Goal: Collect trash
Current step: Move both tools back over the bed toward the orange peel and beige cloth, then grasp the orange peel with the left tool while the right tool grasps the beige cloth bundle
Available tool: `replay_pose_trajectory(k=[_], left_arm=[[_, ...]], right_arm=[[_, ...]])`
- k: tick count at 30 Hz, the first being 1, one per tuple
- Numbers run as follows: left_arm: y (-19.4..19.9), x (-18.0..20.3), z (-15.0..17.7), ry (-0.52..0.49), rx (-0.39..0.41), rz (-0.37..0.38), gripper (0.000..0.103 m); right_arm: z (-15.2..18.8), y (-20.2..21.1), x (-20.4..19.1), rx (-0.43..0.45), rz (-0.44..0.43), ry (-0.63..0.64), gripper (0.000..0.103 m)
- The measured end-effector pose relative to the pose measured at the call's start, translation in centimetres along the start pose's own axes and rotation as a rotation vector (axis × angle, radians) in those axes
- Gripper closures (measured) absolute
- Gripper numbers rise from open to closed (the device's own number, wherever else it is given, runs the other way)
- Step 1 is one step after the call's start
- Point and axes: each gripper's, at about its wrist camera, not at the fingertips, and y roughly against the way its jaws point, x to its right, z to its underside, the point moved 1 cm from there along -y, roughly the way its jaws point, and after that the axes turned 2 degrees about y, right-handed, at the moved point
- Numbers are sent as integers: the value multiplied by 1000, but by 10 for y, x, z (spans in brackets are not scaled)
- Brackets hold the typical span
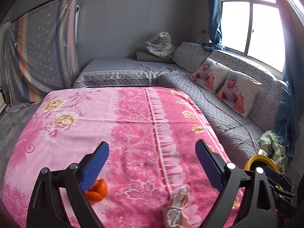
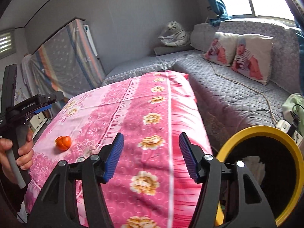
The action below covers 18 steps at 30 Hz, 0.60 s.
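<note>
Left gripper (image 1: 152,163) wide, empty; right gripper (image 2: 151,154) part open, empty. Crumpled wrapper (image 1: 177,207) at 6 o'clock, orange peel (image 1: 96,190) at 7. Yellow-rimmed bin (image 2: 260,131) at 4 o'clock, off table edge. Risk: pink cloth (image 1: 121,117) snags in pads; peel slips, misses bin.

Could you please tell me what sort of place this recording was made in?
Probably a home living room: a grey quilted corner sofa with printed cushions under a curtained window, and a table under a pink floral cloth.
</note>
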Motion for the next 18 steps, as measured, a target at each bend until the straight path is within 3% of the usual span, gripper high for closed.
replay_pose_trajectory(k=[4,8,18], left_arm=[[2,-45,13,27,-16,-89,14],[-1,-82,31,67,-57,-128,14],[-31,-118,70,79,-200,-147,14]], right_arm=[[5,-18,-42,-41,-73,65,42],[16,-33,-76,-99,-130,117,39],[40,-61,-118,-207,-182,175,32]])
